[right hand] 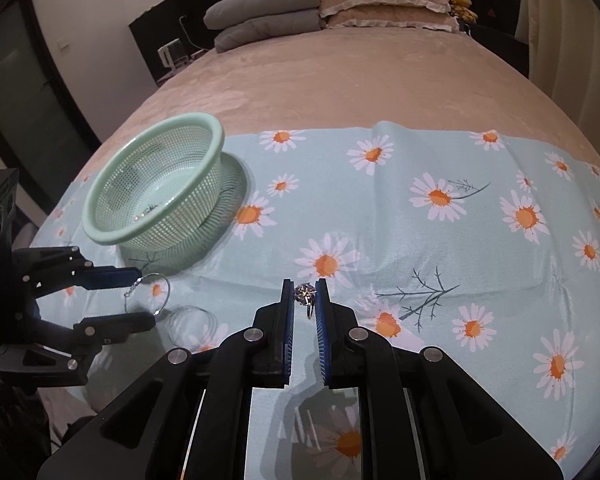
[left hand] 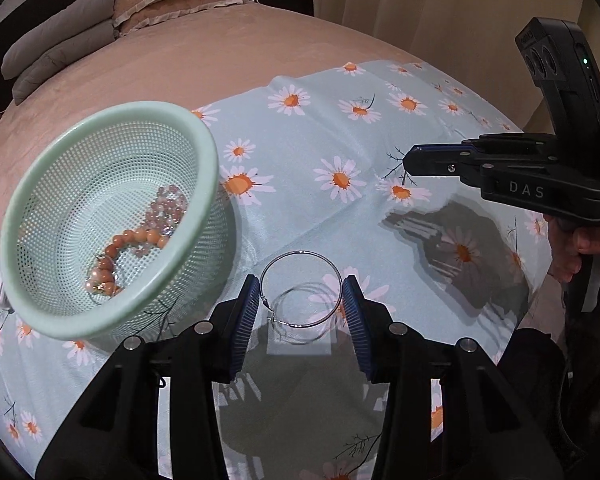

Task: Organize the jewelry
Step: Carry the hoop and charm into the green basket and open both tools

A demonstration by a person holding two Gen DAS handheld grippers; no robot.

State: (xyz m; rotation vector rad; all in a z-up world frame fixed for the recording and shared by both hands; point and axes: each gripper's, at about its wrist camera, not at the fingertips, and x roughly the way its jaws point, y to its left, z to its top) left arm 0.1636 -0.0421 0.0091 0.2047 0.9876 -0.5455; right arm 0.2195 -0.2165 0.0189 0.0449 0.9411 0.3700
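My left gripper (left hand: 300, 286) holds a large silver hoop earring (left hand: 300, 254) between its blue pads, above the daisy cloth (left hand: 380, 128); a second hoop (left hand: 300, 322) lies on the cloth below. The left gripper also shows in the right wrist view (right hand: 142, 296) with the hoop earring (right hand: 150, 294). My right gripper (right hand: 305, 292) is shut on a sparkling ring (right hand: 305, 294); it shows in the left wrist view (left hand: 410, 162) above the cloth. A mint mesh basket (left hand: 204, 152) at the left, also in the right wrist view (right hand: 152, 184), holds bead bracelets (left hand: 140, 240).
The daisy cloth (right hand: 420, 240) lies on a pink bed (right hand: 340, 88). Grey folded blankets (right hand: 260, 24) and pink pillows (right hand: 380, 0) sit at the head. A curtain (left hand: 440, 8) hangs at the right.
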